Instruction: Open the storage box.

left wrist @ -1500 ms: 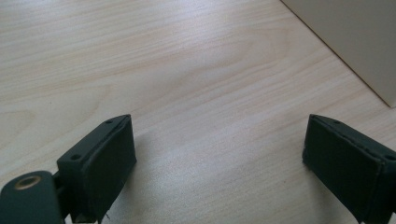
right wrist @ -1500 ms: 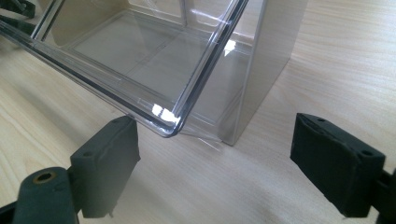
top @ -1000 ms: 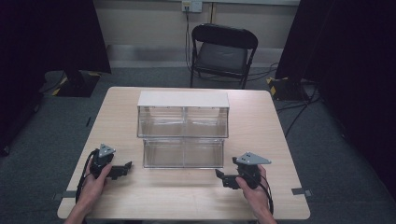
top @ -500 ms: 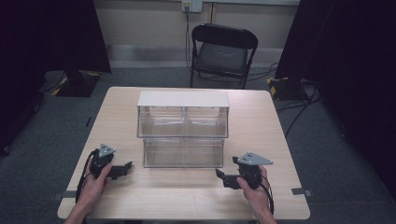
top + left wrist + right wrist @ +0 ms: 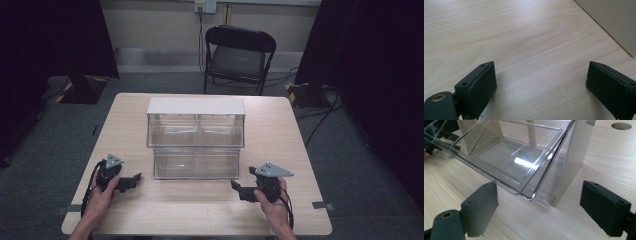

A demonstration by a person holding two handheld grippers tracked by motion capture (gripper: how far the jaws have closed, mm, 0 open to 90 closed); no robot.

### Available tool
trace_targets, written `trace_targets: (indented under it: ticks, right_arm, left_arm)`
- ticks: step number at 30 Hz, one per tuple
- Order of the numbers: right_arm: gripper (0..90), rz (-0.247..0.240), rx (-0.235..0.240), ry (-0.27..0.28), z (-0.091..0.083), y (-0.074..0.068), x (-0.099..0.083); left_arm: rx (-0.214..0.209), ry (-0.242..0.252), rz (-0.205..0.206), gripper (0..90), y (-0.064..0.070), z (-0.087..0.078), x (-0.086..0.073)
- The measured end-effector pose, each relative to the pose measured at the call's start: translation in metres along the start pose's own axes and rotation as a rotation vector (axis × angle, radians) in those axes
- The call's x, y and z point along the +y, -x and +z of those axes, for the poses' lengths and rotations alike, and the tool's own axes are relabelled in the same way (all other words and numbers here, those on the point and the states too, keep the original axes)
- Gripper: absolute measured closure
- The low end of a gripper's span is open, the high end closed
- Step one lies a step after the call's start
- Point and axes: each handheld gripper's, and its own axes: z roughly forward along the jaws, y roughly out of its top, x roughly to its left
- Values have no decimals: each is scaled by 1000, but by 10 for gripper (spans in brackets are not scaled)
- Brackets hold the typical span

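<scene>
Pale wooden table [image 5: 170, 210] w/ clear plastic two-tier drawer cabinet [image 5: 196, 137] centred. Left gripper [image 5: 131, 181] & right gripper [image 5: 239, 189] rest near its front corners, jaws spread wide, both empty.

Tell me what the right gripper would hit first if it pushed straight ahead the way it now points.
Most likely the tilted front rim of the clear lower bin, which lies dead ahead between the right gripper's open jaws. The exact gap is hard to judge.
</scene>
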Motion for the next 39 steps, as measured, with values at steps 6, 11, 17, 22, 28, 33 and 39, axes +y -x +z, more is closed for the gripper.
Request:
trace_targets:
  ticks: [6, 11, 17, 22, 28, 33, 39]
  right_arm:
    - [142, -5, -2, 1, -1, -1, 2]
    - [142, -6, 4, 11, -2, -3, 5]
    - [141, -11, 11, 11, -3, -3, 8]
    - [140, -10, 11, 10, -2, -4, 8]
    - [140, -9, 13, 15, -3, -4, 9]
    - [140, -14, 12, 20, -3, -5, 10]
    - [140, -12, 6, 24, -2, -5, 11]
  left_arm:
    - [1, 0, 2, 88, 0, 0, 0]
    - [0, 0, 0, 89, 0, 0, 0]
    - [2, 0, 2, 89, 0, 0, 0]
    - [0, 1, -1, 89, 0, 0, 0]
    - [0, 0, 0, 89, 0, 0, 0]
    - [0, 0, -1, 89, 0, 0, 0]
    - [0, 0, -1, 89, 0, 0, 0]
